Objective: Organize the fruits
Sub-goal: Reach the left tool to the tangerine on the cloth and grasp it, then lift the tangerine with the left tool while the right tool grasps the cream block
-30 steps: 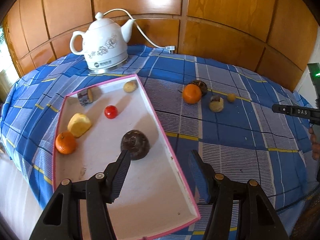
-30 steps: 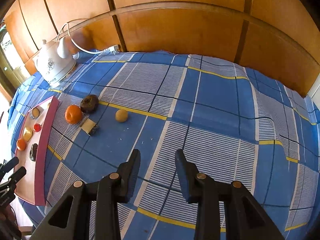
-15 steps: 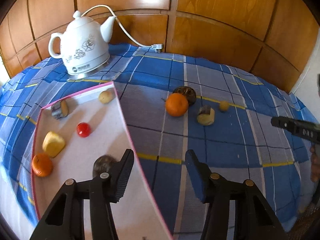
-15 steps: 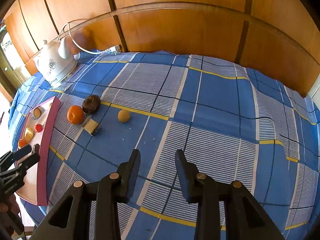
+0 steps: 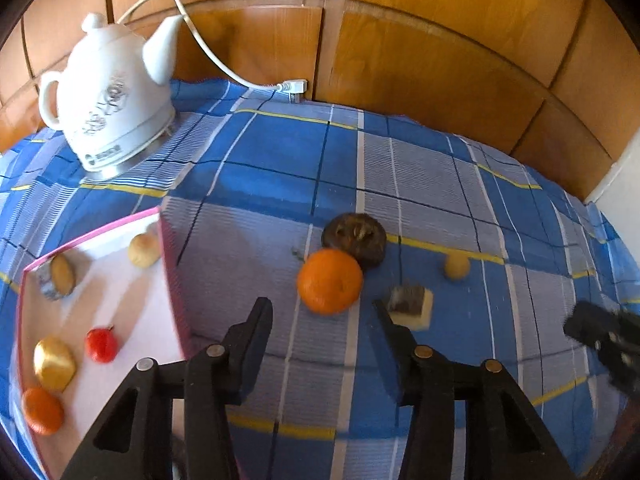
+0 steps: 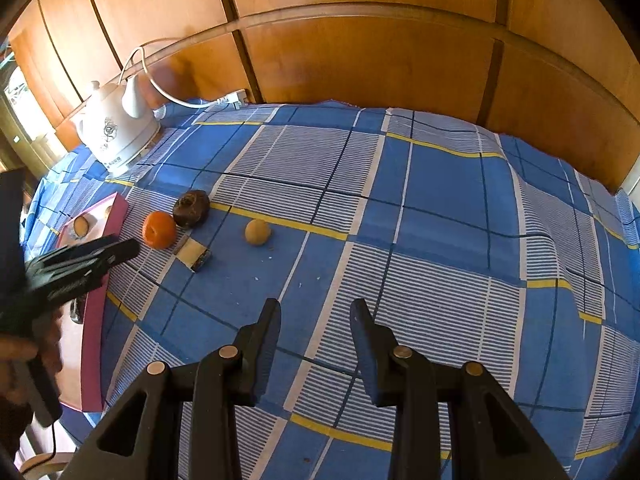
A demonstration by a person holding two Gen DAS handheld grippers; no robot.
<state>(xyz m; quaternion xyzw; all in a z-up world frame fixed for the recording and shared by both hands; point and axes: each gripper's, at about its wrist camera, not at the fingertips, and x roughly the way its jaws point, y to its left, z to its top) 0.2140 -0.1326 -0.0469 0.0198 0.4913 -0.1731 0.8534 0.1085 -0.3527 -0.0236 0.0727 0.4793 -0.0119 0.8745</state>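
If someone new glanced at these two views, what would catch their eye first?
Probably the bright orange on the blue checked tablecloth, touching a dark brown fruit just ahead of the open left gripper. Next, the white kettle at the back left, and the pink-rimmed tray holding several fruits.

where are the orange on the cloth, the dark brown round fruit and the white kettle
round orange on the cloth [image 5: 329, 281], left wrist view, centre of its peel
dark brown round fruit [image 5: 356, 238], left wrist view, top
white ceramic kettle [image 5: 116, 108], left wrist view, body
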